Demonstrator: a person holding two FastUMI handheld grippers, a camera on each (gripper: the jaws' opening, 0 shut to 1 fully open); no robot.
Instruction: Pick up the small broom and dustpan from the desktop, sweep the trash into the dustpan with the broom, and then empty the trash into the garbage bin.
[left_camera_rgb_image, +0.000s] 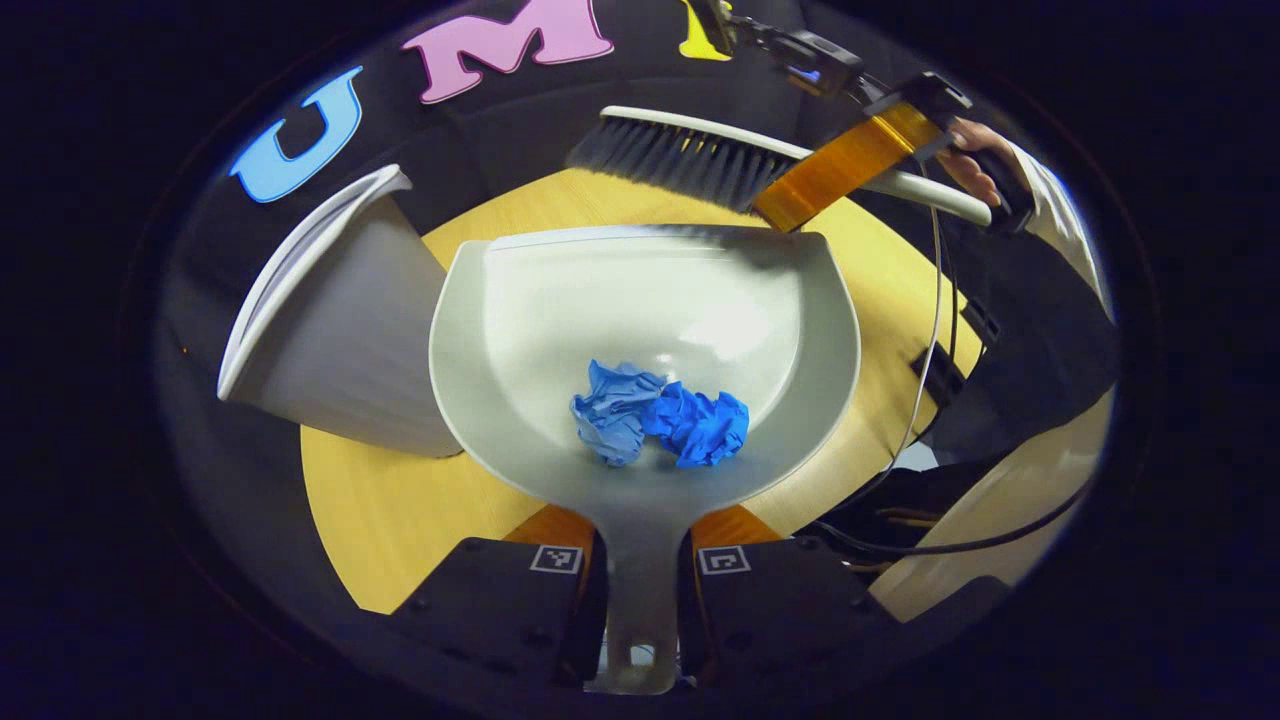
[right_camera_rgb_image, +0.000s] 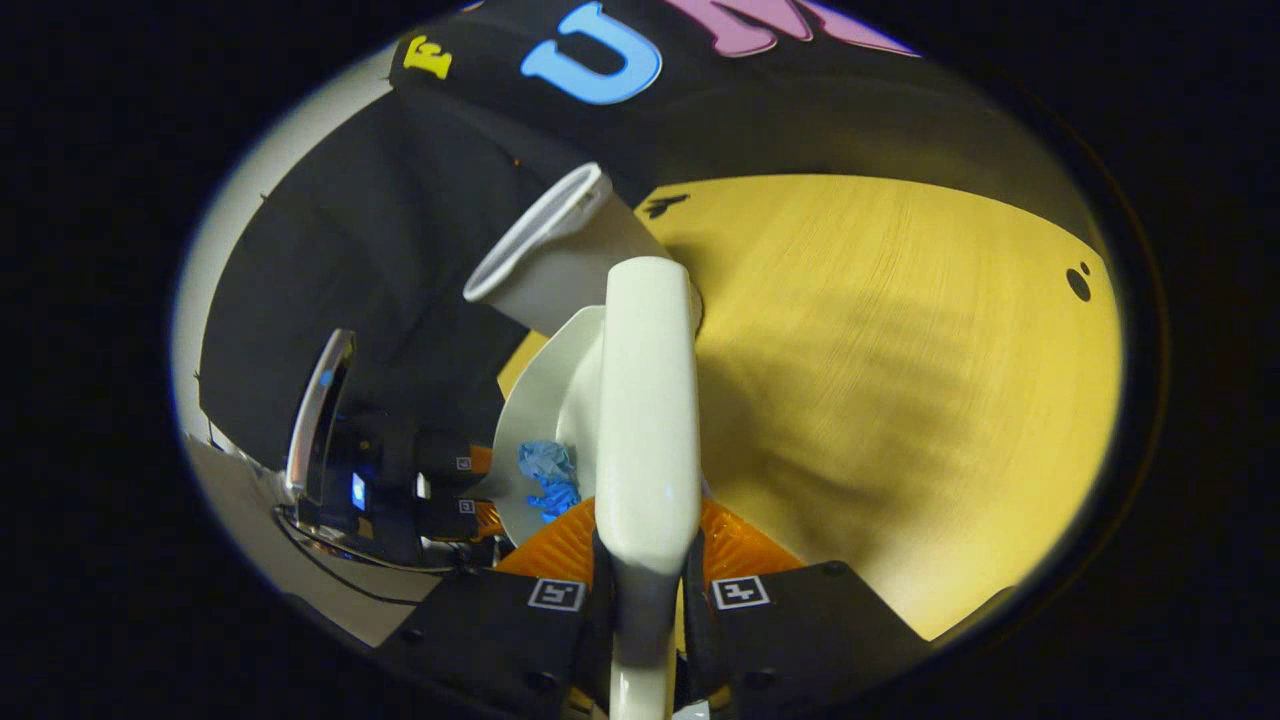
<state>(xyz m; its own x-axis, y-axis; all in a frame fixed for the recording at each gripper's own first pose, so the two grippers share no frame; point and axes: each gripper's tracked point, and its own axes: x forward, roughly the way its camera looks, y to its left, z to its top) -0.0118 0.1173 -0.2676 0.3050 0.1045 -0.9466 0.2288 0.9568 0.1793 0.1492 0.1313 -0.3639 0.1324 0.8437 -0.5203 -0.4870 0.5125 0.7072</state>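
My left gripper (left_camera_rgb_image: 640, 545) is shut on the handle of the white dustpan (left_camera_rgb_image: 560, 300), held above the round wooden table. Two crumpled blue paper balls (left_camera_rgb_image: 660, 412) lie in the pan's bowl. Beyond the pan's front lip hangs the small broom (left_camera_rgb_image: 690, 150), white-backed with dark bristles, held by the right gripper (left_camera_rgb_image: 850, 165) and a hand (left_camera_rgb_image: 965, 160). In the right gripper view my right gripper (right_camera_rgb_image: 645, 570) is shut on the broom's white handle (right_camera_rgb_image: 648, 400); the dustpan (right_camera_rgb_image: 545, 410) with the blue paper (right_camera_rgb_image: 548, 475) and the left gripper (right_camera_rgb_image: 450, 490) show to its left.
A white garbage bin (left_camera_rgb_image: 340, 320) stands at the table's left edge, beside the dustpan; its open rim (right_camera_rgb_image: 535, 235) faces the black cloth wall. The wooden tabletop (right_camera_rgb_image: 900, 380) spreads to the right. Cables (left_camera_rgb_image: 935, 330) hang at the right of the left gripper view.
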